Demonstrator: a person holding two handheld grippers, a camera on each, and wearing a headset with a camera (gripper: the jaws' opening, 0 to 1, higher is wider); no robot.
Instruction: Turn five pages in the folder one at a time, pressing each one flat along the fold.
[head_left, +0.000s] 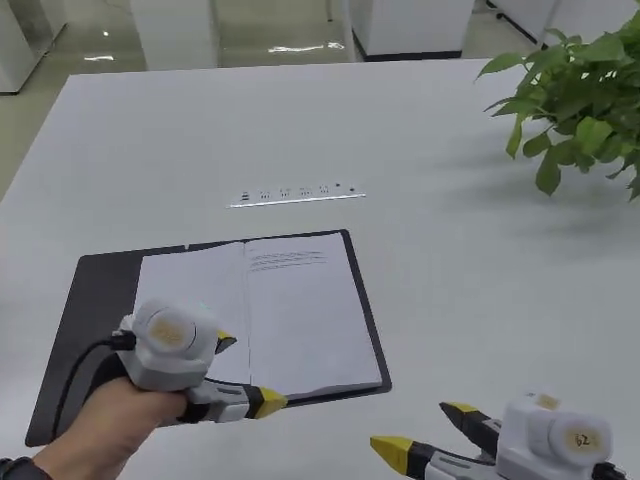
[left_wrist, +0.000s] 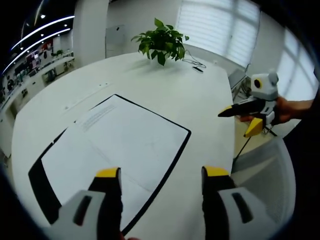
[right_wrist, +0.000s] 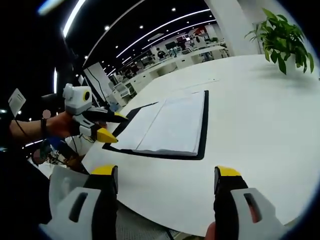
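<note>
A black folder (head_left: 100, 290) lies open on the white table, with white pages (head_left: 300, 310) on both sides of the fold; the right page carries a few printed lines at its top. My left gripper (head_left: 245, 372) hovers open over the folder's near edge, at the lower part of the left page. In the left gripper view the open folder (left_wrist: 125, 140) spreads ahead of its wide-apart jaws (left_wrist: 161, 172). My right gripper (head_left: 425, 430) stands open off the folder's near right corner, above bare table. The right gripper view has the folder (right_wrist: 172, 125) ahead and the left gripper (right_wrist: 102, 127) at its left.
A leafy green plant (head_left: 580, 90) stands at the table's far right. A strip of sockets (head_left: 297, 193) is set into the table behind the folder. The table's near edge (right_wrist: 165, 217) runs just under the right gripper.
</note>
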